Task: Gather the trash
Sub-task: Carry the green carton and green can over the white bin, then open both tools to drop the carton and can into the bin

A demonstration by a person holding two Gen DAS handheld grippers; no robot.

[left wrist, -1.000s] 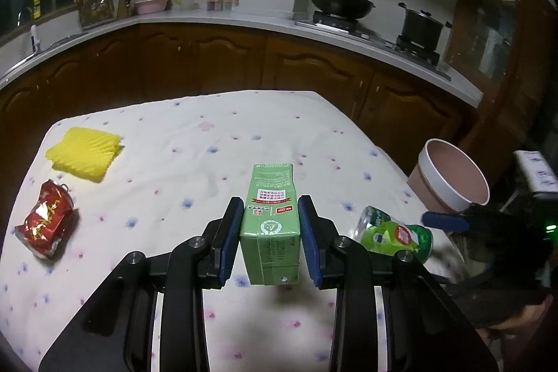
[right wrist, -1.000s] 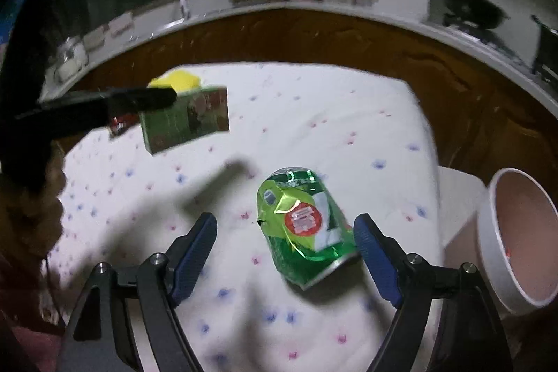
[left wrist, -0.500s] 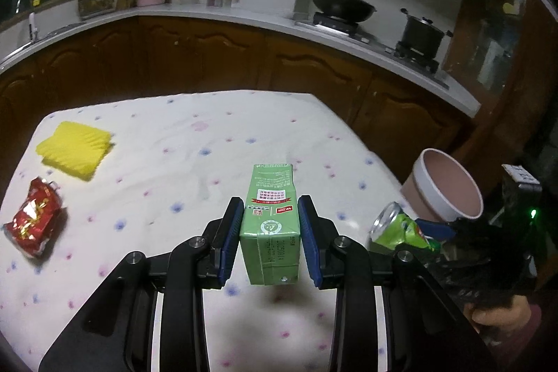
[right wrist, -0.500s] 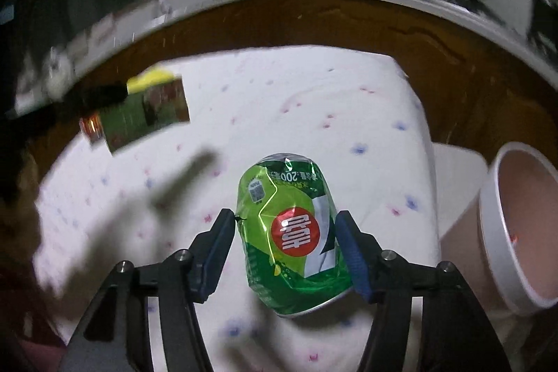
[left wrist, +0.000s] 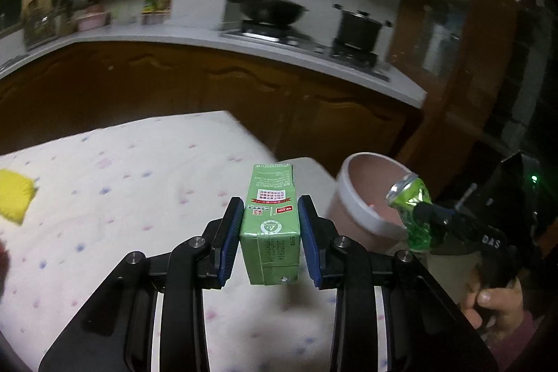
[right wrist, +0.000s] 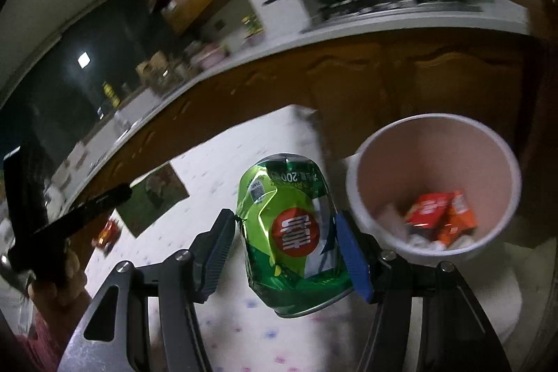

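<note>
A green drink carton hangs upright above the table's right end, with my left gripper shut on its sides. A crushed green can is clamped in my right gripper, held in the air just left of the pink, white-rimmed bin. In the left wrist view the can is over the near rim of the bin. Red wrappers lie in the bin. A yellow foam net and a red wrapper remain on the table.
The table has a white cloth with small flowers, and the bin stands off its right corner. Behind runs a wooden cabinet counter with a wok and a pot. A person's hand holds the right gripper.
The right gripper closed on the green can, lifted it off the table and carried it toward the bin while rolling. The left gripper moved right with the carton toward the bin.
</note>
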